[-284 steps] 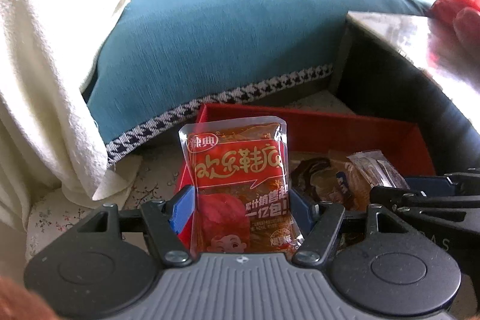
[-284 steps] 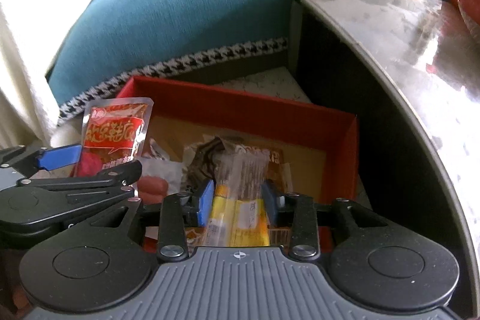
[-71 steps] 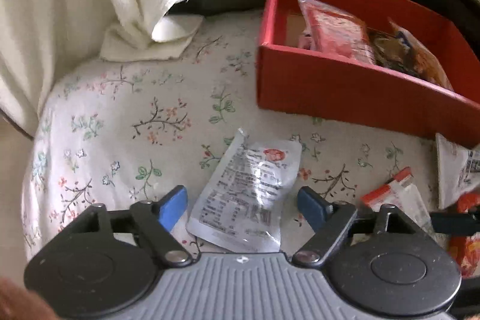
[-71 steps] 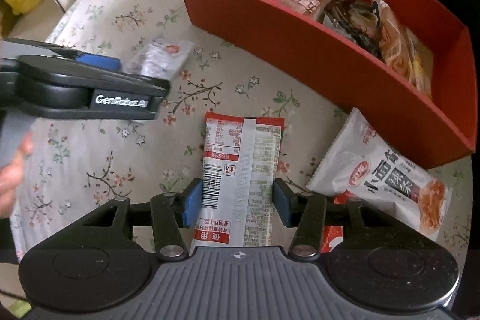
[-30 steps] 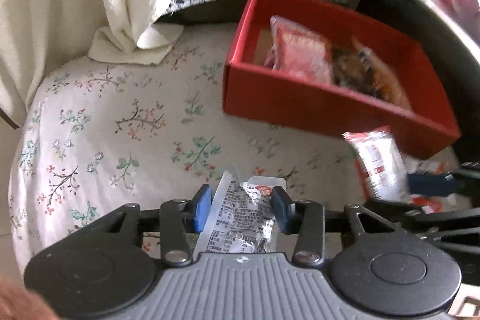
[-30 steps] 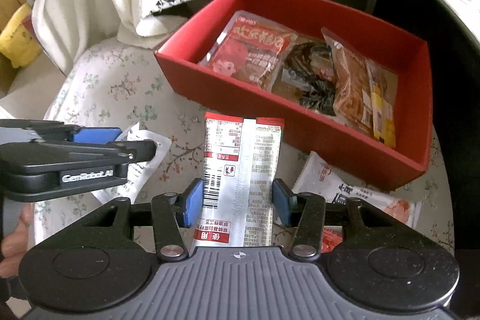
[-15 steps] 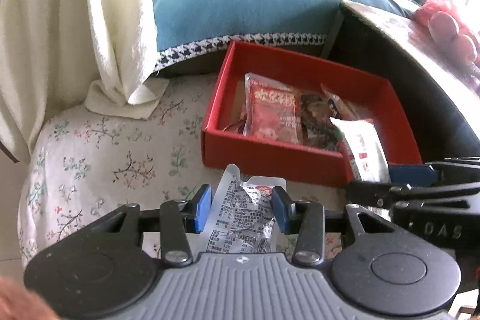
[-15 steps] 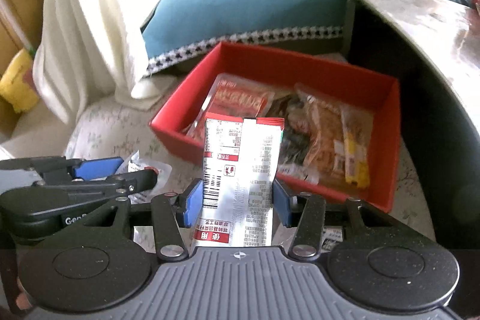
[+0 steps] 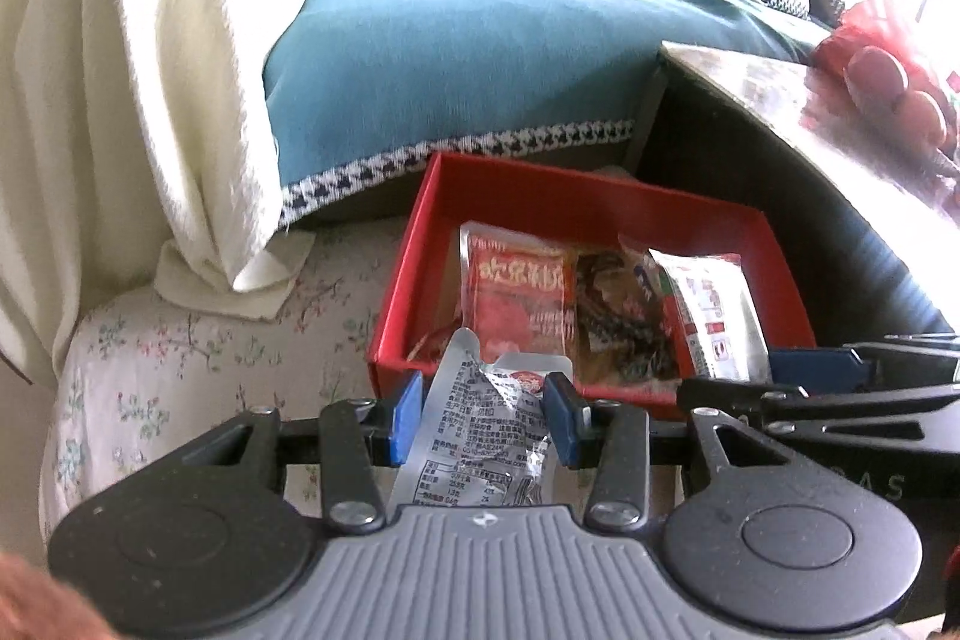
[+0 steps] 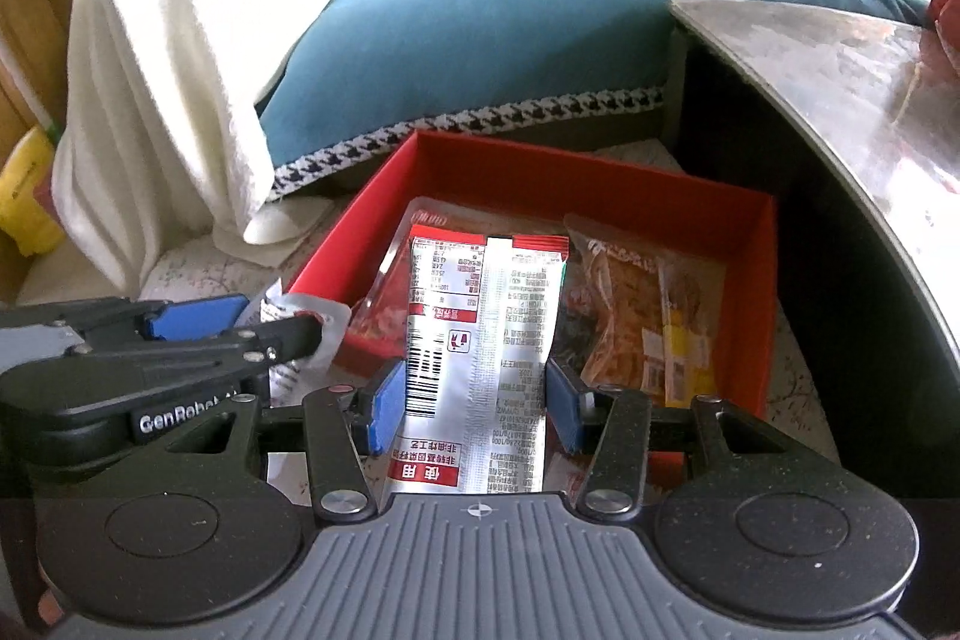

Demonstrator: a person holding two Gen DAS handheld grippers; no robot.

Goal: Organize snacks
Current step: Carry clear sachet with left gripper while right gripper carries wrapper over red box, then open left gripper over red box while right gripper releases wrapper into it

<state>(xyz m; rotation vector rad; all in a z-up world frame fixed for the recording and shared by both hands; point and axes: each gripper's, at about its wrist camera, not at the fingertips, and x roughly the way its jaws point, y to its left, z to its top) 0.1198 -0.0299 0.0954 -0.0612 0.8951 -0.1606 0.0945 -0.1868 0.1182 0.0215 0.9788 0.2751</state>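
Left wrist view: the clear packet stands upright at lower centre, long axis running up the frame, its crinkled top leaning left. The left hand-held gripper is closed to the packet's width, a blue pad pressing each side edge. Just beyond its tips lies the red box, mid-frame, with a red packet, a dark packet and a white packet seen over it. The right hand-held gripper enters from the lower right, holding that white packet by its lower end.

Right wrist view: the white packet stands upright at centre, printed back facing the camera, long axis vertical, red band at top. The right hand-held gripper is narrowed onto it, pads against both long edges, and the packet covers the box interior. An orange packet lies in the box's right half. At left, the left hand-held gripper holds the clear packet beside the box's near corner.
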